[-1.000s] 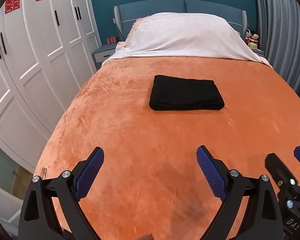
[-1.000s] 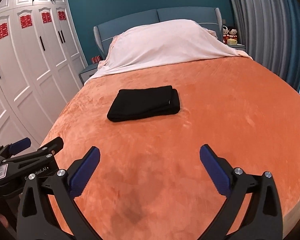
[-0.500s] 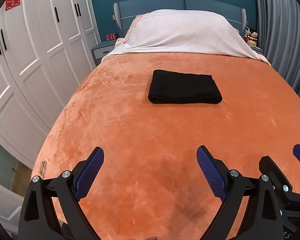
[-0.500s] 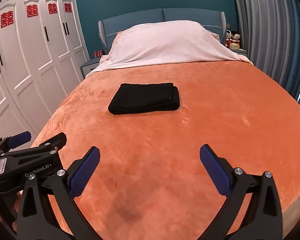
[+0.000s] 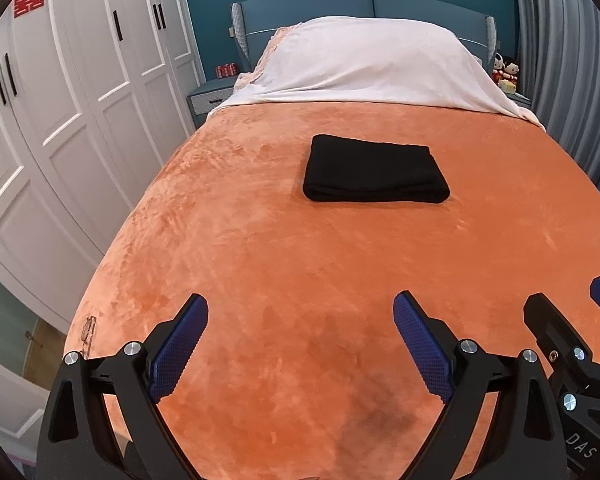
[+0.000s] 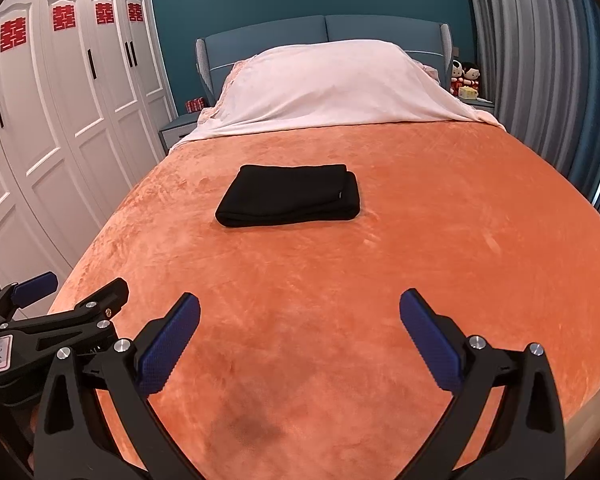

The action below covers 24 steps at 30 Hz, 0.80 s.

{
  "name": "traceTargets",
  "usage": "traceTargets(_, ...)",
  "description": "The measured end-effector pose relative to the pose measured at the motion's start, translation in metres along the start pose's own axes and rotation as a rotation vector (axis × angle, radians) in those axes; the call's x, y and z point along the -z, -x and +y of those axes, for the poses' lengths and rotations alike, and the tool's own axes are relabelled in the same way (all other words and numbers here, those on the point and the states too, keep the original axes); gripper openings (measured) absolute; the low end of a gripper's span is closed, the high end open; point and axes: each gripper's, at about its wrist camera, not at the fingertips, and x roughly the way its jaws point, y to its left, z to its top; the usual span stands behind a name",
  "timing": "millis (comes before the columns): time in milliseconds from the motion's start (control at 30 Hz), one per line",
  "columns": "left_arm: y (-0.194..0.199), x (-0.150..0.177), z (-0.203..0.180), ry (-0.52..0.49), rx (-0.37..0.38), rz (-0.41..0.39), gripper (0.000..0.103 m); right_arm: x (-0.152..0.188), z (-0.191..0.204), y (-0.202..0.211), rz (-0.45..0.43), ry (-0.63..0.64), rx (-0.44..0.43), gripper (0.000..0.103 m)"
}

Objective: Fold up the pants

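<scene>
**Grippers withdrawn, pants left folded on the bed**

Both tools are off the garment. Left gripper (image 5: 300, 344) hangs over the near end of the orange blanket (image 5: 284, 248) with its blue pads spread wide and nothing between them; right gripper (image 6: 300, 340) stands just beside it in the same condition, jaws apart and empty.

Change noted over the last second: both wrist views have lifted and levelled, so more of the wardrobe doors (image 6: 60, 120) and the headboard (image 6: 324, 32) now shows, and the black pants (image 5: 374, 174) sit lower in the left view than before. The pants themselves have not moved. They lie as a compact rectangular stack in the middle of the bed, short of the white cover (image 5: 372, 64) over the pillows and well apart from either tool. From the right view the layered edges (image 6: 346, 190) show at the stack's right end, lying even.

Judgement: the fold appears complete; no loose leg or waistband trails out. Nothing further seems required beyond keeping the tools away from the stack
</scene>
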Motion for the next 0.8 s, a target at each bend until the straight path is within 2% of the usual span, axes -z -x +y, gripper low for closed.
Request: traceTargets(800,0.0055,-0.0025,0.0022,0.017,-0.033,-0.012,0.092,-0.0049,0.0000,0.0000,-0.002,0.017,-0.012,0.098)
